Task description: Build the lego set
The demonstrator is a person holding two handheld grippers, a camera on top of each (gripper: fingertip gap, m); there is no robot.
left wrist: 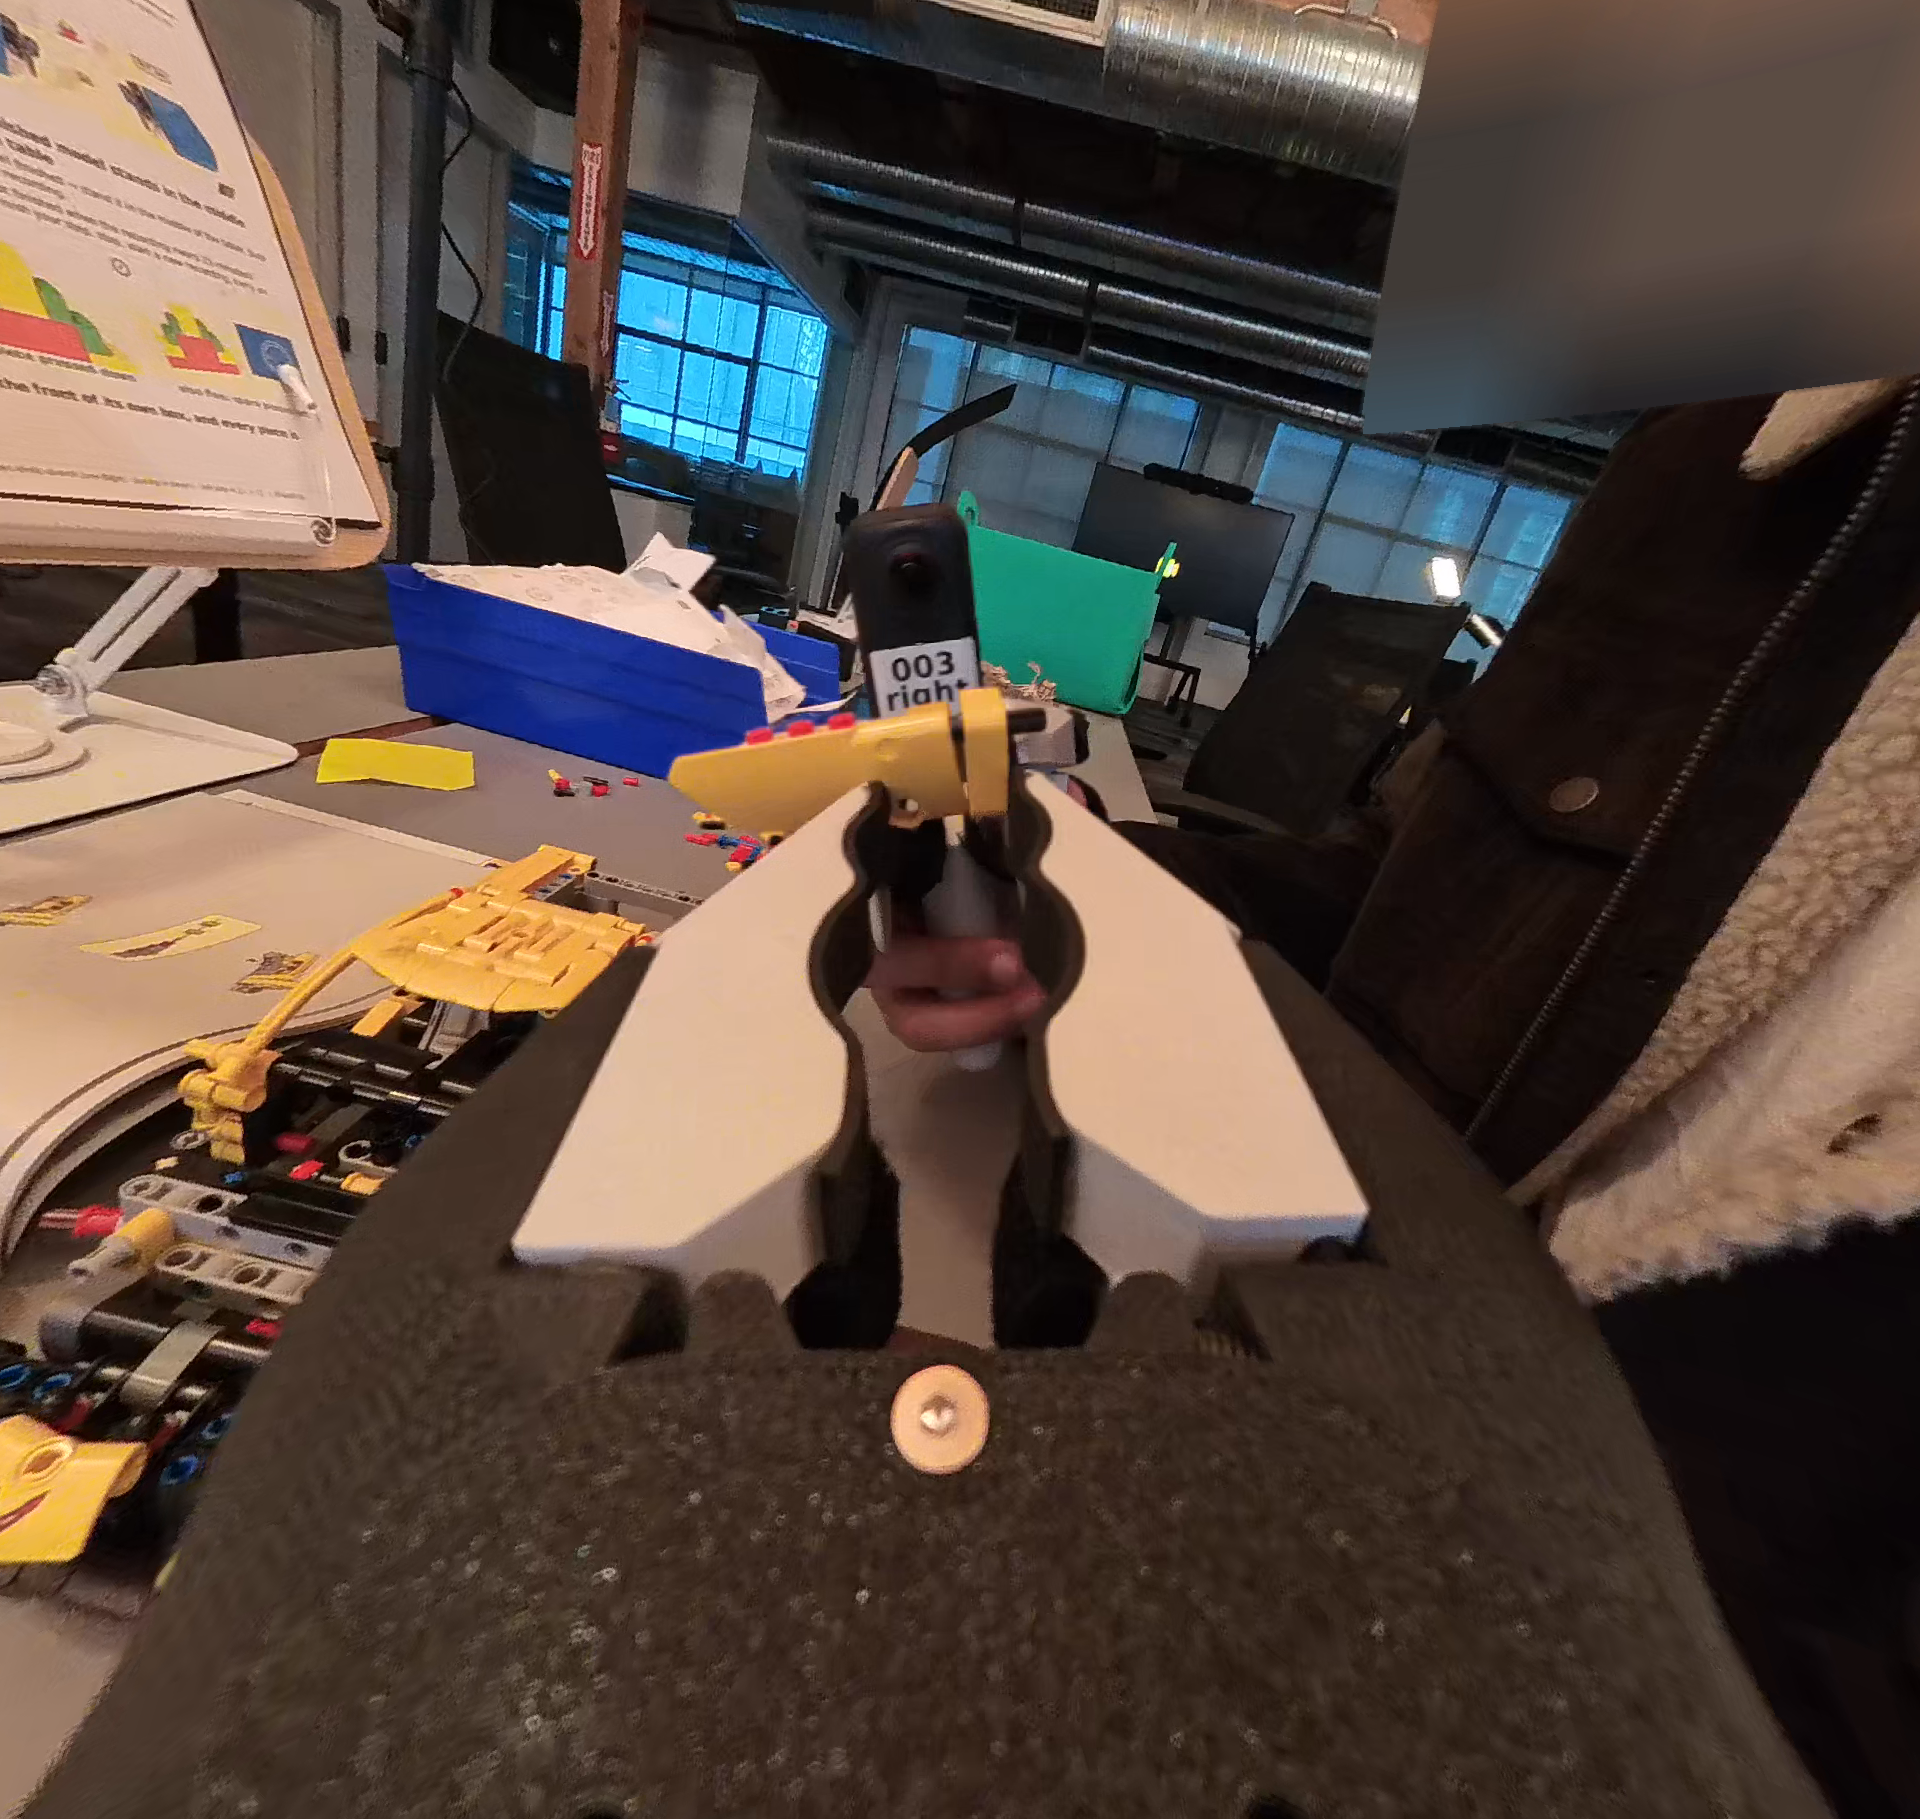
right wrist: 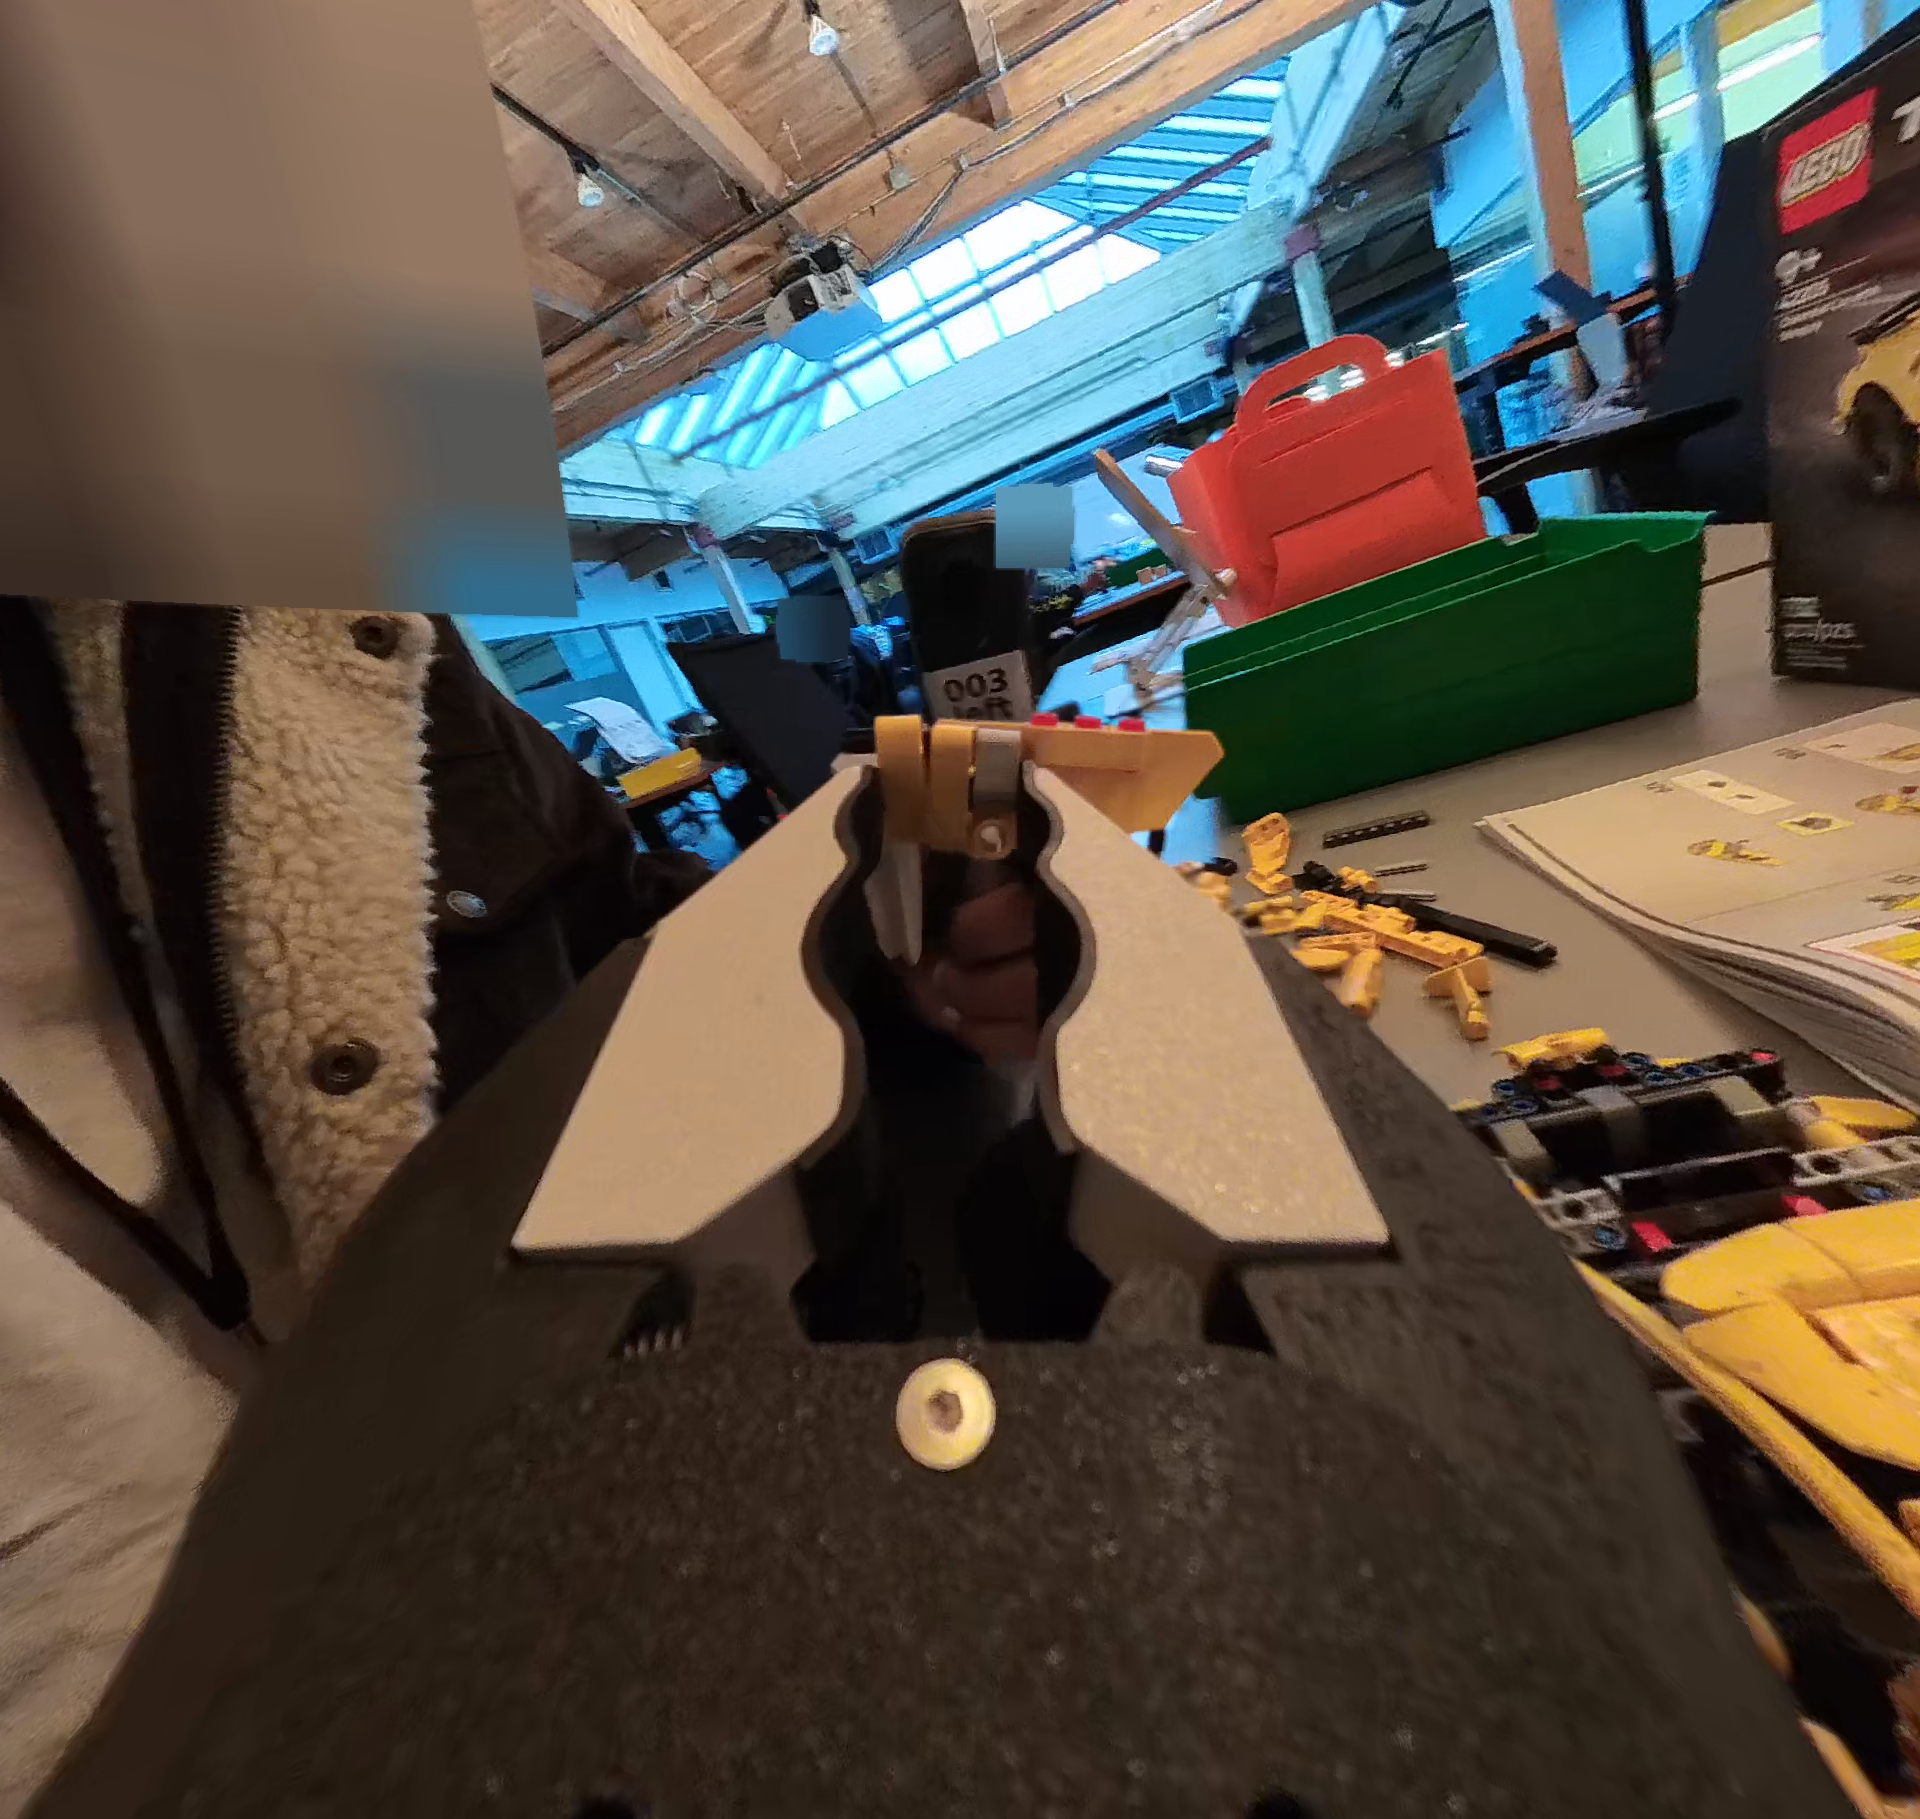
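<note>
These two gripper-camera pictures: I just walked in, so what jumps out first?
A yellow lego sub-assembly with red pins on top, held up in the air between the two facing grippers, the left gripper and right gripper both pinching it at their tips. Below on the grey table lies the half-built yellow and black car, beside an open instruction booklet and scattered yellow pieces.

The yellow plastic lego panel (left wrist: 831, 772) looks smooth with a slight sheen, gripped by matt, pale grey jaws set in a grainy black speckled gripper body (left wrist: 935, 1613) with a shiny metal screw (left wrist: 940, 1419). Beside it hangs a dark cloth jacket (left wrist: 1621, 834) with woolly cream fleece lining. Glossy paper instruction booklets (right wrist: 1714, 876) lie on the smooth matt grey bench (right wrist: 1621, 990), near a hard green plastic bin (right wrist: 1455, 668).
</note>
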